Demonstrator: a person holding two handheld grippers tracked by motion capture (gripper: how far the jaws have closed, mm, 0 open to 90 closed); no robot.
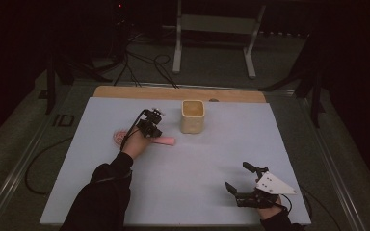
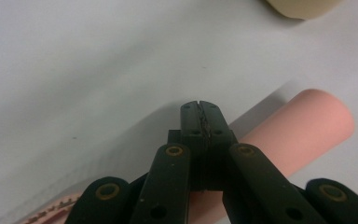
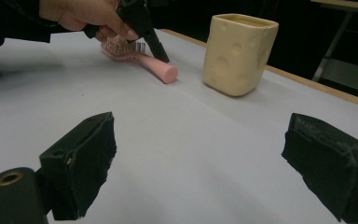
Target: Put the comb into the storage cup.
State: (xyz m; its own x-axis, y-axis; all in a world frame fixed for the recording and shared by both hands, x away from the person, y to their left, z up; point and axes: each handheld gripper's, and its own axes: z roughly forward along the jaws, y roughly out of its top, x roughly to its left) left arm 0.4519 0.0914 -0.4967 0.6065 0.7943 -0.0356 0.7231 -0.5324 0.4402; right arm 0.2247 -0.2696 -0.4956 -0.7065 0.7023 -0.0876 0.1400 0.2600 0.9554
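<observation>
Hairbrush [image 1: 147, 140] is lying flat on the desk [image 1: 183, 192], long axis left to right, handle pointing toward the cup [image 1: 192, 116]. Left gripper [image 2: 200, 112] is hovering directly over its handle, fingers pressed together on nothing. Right gripper [image 1: 238, 178] is resting far off, fingers wide.
</observation>
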